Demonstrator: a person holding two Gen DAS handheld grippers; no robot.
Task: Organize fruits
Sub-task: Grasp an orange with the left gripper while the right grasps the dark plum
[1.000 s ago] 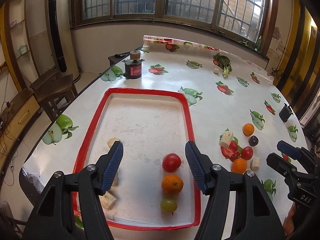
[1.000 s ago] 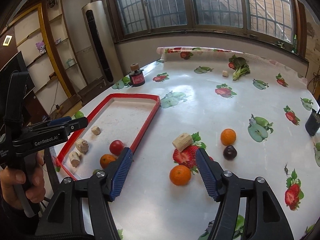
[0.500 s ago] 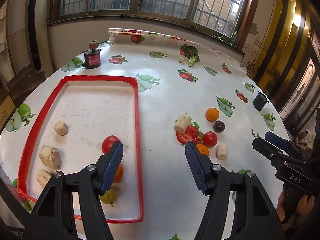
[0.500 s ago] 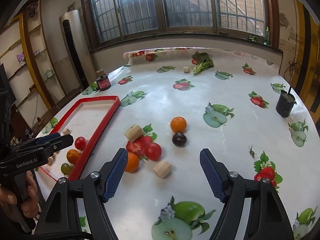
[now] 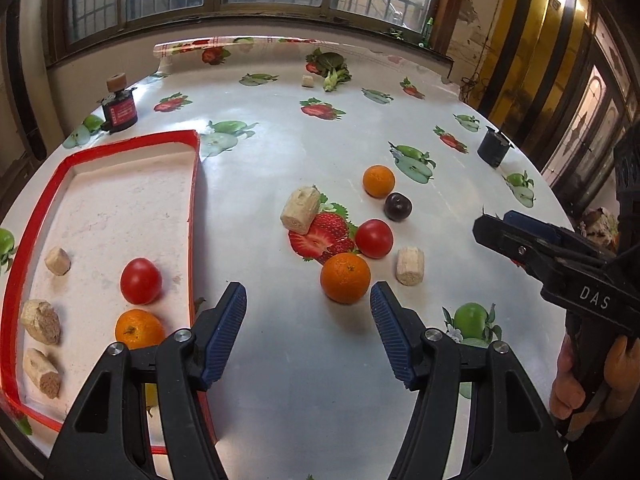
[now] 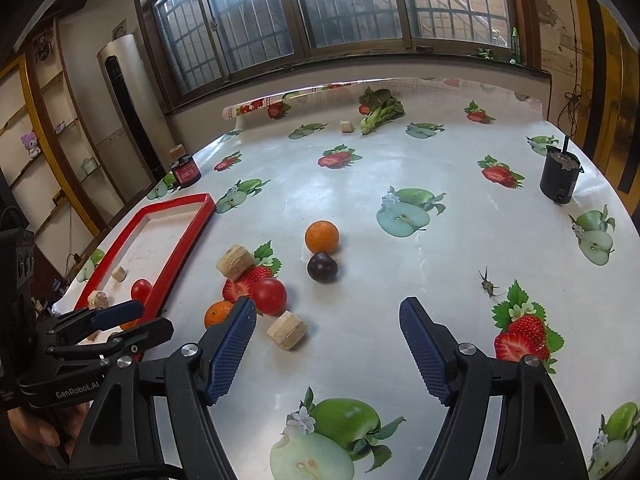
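Left wrist view: we read the scene left to right.
Tray: red-rimmed tray at table left already holds a tomato, an orange and several beige cork-like chunks; we take it as the collection bin.
Left gripper: left gripper spread wide, holding nothing, hovering over the tablecloth just right of the tray rim.
Target, our judgement: the loose orange sits just ahead, between the fingers' line of approach, so we judge it the next pick.
Loose cluster: red tomato close behind that orange, beige cylinder just beside it; the pads need to straddle the orange alone.
Further fruit: dark plum and a second orange lie beyond, near each other.
Right gripper: right gripper released and empty, held near the right of the cluster, apparently standing by.
Progress: four fruits remain outside the tray.
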